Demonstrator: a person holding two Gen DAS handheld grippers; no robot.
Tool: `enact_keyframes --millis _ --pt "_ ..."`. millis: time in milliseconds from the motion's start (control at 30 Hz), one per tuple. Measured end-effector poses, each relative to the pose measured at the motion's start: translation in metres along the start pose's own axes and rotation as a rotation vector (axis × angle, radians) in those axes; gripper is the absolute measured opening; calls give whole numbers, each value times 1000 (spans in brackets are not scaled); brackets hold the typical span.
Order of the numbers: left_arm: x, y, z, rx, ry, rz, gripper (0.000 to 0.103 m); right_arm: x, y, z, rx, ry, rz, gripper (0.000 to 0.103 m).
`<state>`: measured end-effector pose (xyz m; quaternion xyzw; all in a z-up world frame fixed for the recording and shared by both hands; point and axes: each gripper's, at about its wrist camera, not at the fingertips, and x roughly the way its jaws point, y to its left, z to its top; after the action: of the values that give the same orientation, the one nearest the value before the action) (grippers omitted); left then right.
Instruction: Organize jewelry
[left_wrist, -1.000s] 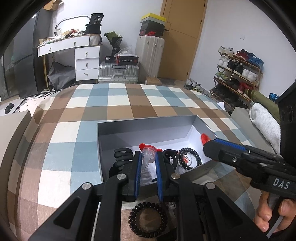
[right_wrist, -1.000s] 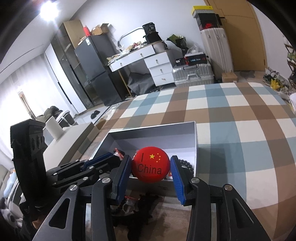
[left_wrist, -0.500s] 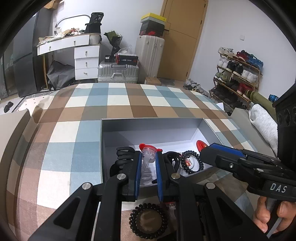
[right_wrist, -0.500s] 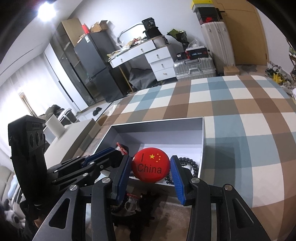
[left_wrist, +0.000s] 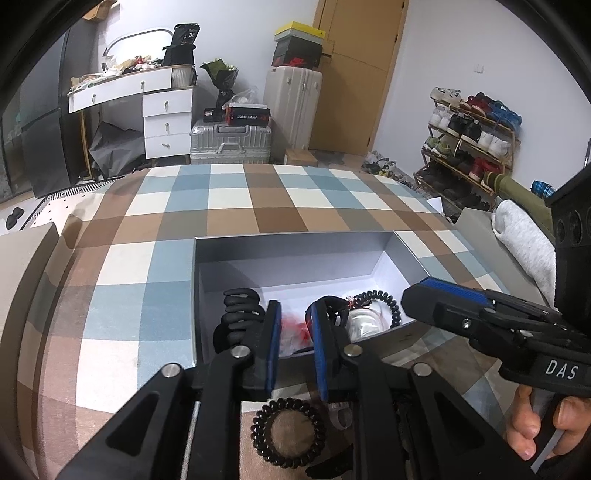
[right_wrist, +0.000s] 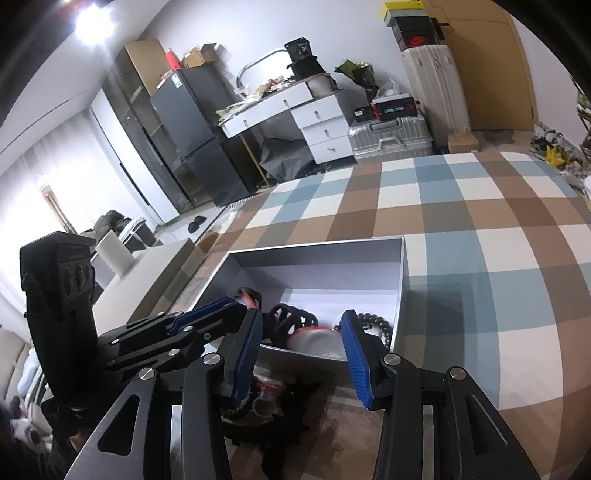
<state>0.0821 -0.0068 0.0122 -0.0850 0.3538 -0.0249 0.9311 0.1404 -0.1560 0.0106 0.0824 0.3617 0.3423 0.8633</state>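
Inside the grey box (left_wrist: 295, 251) on the checked bed (left_wrist: 229, 206), a blurred red-and-white item (left_wrist: 295, 332) lies half hidden behind the left hand-held gripper (left_wrist: 294, 343), whose jaws have just been opening, released. The right hand-held gripper (right_wrist: 301, 354) is also released above a blurred pale object (right_wrist: 314, 341), beside a black spiral hair tie (left_wrist: 384, 306).

left claw (left_wrist: 293, 345) just opening over grey box (left_wrist: 295, 240); blurred red item (left_wrist: 295, 332), perhaps dropped.

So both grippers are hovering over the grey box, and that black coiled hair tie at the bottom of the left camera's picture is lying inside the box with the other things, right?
Not quite. Both the left gripper and the right gripper do hover over the grey box, but the black coiled hair tie lies outside it, on the checked cloth in front of the box's near wall. The left wrist view shows this.
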Motion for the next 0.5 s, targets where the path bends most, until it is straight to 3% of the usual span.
enact_keyframes --millis 33,67,133,233,333,400,500 --pt "-2 2 0 -9 -2 -4 28 -2 1 0 -4 -6 -12 48" --pt "-6 3 0 -20 -4 -8 47 -3 1 0 -7 -9 -20 51" --pt "-12 5 0 -41 -7 -8 68 -7 2 0 -15 -19 -38 60" --pt "-26 7 -2 -53 -31 -19 72 -18 3 -1 -35 -20 -40 80" --pt "-31 10 -4 -55 -34 32 84 -30 6 -5 -71 -28 -80 100" --pt "-33 13 -10 -64 -24 58 85 -36 6 -9 -91 -30 -131 103" --pt "-32 16 -18 -69 -1 49 101 -39 1 -15 -86 -4 -190 103"
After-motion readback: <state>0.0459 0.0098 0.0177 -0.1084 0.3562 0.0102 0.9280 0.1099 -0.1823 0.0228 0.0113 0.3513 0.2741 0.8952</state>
